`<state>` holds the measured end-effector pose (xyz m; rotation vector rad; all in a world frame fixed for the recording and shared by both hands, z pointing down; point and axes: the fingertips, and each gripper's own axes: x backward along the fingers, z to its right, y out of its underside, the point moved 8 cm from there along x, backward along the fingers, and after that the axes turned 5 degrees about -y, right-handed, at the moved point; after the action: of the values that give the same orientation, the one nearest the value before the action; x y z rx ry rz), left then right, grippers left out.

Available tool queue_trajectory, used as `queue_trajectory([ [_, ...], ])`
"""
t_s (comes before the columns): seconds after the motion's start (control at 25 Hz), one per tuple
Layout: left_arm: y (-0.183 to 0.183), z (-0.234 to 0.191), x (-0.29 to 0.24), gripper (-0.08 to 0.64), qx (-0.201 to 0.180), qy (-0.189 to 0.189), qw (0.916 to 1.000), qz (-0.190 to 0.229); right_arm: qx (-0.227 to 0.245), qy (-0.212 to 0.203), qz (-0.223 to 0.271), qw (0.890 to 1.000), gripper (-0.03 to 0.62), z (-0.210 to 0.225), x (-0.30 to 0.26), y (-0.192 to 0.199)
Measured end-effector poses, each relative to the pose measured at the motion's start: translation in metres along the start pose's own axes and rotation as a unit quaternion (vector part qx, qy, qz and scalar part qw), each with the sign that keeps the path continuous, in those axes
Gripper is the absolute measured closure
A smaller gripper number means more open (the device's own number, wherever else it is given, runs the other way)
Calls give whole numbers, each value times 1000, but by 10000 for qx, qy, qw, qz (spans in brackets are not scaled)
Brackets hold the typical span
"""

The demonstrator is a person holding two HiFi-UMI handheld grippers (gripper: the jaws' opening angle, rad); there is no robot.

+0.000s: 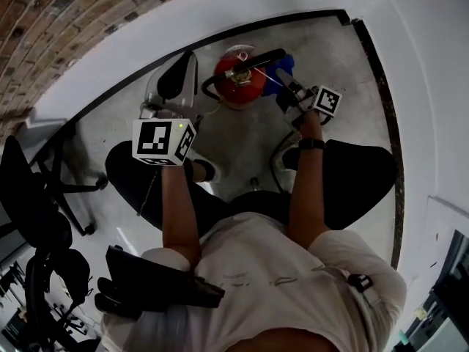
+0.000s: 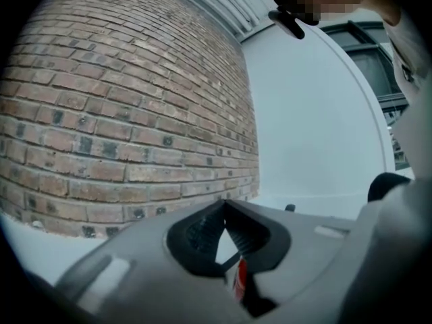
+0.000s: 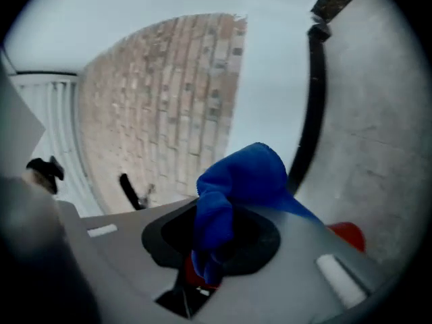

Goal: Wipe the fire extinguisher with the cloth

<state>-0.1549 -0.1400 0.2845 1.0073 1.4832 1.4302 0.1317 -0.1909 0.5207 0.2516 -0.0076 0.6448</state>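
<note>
The red fire extinguisher (image 1: 236,81) stands on the concrete floor close to the white wall, its black handle on top. My right gripper (image 1: 286,81) is just to its right, shut on a bunched blue cloth (image 1: 284,63). In the right gripper view the blue cloth (image 3: 237,179) bulges out from between the jaws of the right gripper (image 3: 216,229), and a red edge of the extinguisher (image 3: 349,235) shows behind. My left gripper (image 1: 185,66) hovers left of the extinguisher. In its own view the left gripper (image 2: 225,205) has its tips touching, nothing held, with a sliver of the red extinguisher (image 2: 239,281) below.
A brick wall (image 1: 66,20) and a white wall with a black baseboard (image 1: 381,86) close off the corner behind the extinguisher. A black office chair (image 1: 37,211) stands at the left. The person's legs and shoes flank the floor in front of the extinguisher.
</note>
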Motion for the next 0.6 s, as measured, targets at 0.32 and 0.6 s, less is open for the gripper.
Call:
queue_trajectory([
  [0.32, -9, -4, -5, 560, 178, -53, 9996, 212, -680, -1382, -1162, 9812, 523, -45, -51, -17],
  [0.6, 6, -3, -7, 560, 182, -6, 9998, -30, -714, 431, -1448, 9859, 523, 72, -39, 16],
])
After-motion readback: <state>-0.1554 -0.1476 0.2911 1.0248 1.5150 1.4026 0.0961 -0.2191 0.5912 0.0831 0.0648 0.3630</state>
